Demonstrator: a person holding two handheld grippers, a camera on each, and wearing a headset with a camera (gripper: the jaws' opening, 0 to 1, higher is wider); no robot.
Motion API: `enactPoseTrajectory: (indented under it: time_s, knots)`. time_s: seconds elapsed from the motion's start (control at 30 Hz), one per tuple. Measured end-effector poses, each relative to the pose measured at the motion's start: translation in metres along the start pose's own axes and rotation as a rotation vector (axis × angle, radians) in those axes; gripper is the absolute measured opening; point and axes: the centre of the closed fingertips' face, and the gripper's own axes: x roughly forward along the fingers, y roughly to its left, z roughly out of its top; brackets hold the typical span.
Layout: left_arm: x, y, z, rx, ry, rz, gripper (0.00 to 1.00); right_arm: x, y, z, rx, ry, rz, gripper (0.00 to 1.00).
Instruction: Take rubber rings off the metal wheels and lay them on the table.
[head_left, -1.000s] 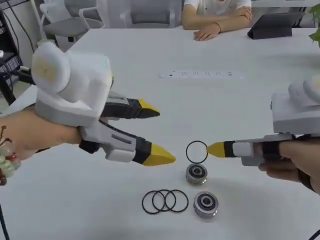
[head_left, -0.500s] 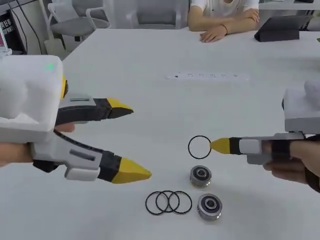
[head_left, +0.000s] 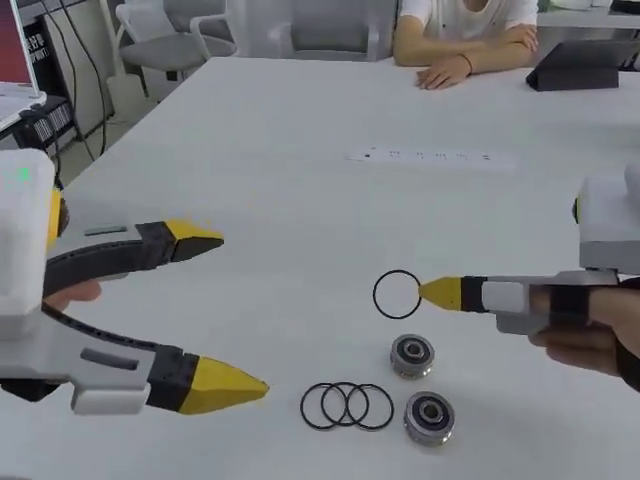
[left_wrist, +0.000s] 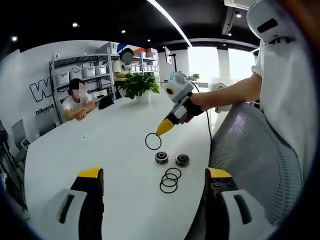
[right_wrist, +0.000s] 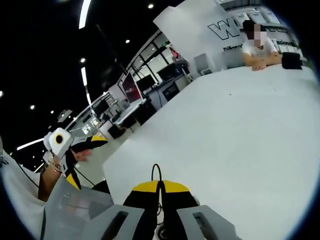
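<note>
My right gripper (head_left: 428, 292) is shut on a black rubber ring (head_left: 397, 295), which hangs in the air from its yellow tip; the same ring (right_wrist: 156, 176) rises edge-on between the jaws in the right gripper view. Below it two metal wheels (head_left: 413, 353) (head_left: 430, 415) lie flat on the white table. Three black rings (head_left: 346, 405) lie overlapping in a row left of the nearer wheel. My left gripper (head_left: 228, 315) is open at the left, well away from the wheels, nothing between its jaws. The left gripper view shows the held ring (left_wrist: 153, 141), wheels (left_wrist: 161, 157) and laid rings (left_wrist: 169, 180).
A person sits at the far end of the table (head_left: 300, 150) with hands resting on it. A power strip (head_left: 430, 156) lies mid-table, a dark tablet (head_left: 585, 63) at the far right. Office chairs stand beyond the far edge.
My left gripper has pulled back left and toward me, away from the wheels. The right gripper keeps the ring in about the same place. The head camera has shifted.
</note>
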Motion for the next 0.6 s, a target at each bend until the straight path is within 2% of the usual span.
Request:
enactPoseTrajectory:
  time_s: [0.1, 0.27, 0.37, 0.43, 0.6]
  knots:
    - [-0.004, 0.0, -0.006, -0.046, -0.021, 0.029, 0.84, 0.003, 0.006, 0.0, -0.015, 0.005, 0.021, 0.0]
    - [-0.005, -0.01, -0.017, -0.091, -0.027, 0.026, 0.87, 0.006, 0.013, -0.003, -0.023, 0.014, 0.05, 0.0]
    - [-0.003, -0.015, -0.027, -0.124, 0.002, 0.015, 0.92, 0.007, 0.016, -0.005, -0.031, 0.021, 0.063, 0.0]
    - [-0.003, -0.019, -0.032, -0.12, 0.019, 0.01, 0.94, 0.009, 0.017, -0.006, -0.034, 0.026, 0.07, 0.0]
    - [-0.001, -0.025, -0.038, -0.14, 0.032, -0.001, 0.96, 0.013, 0.02, -0.013, -0.041, 0.05, 0.086, 0.0]
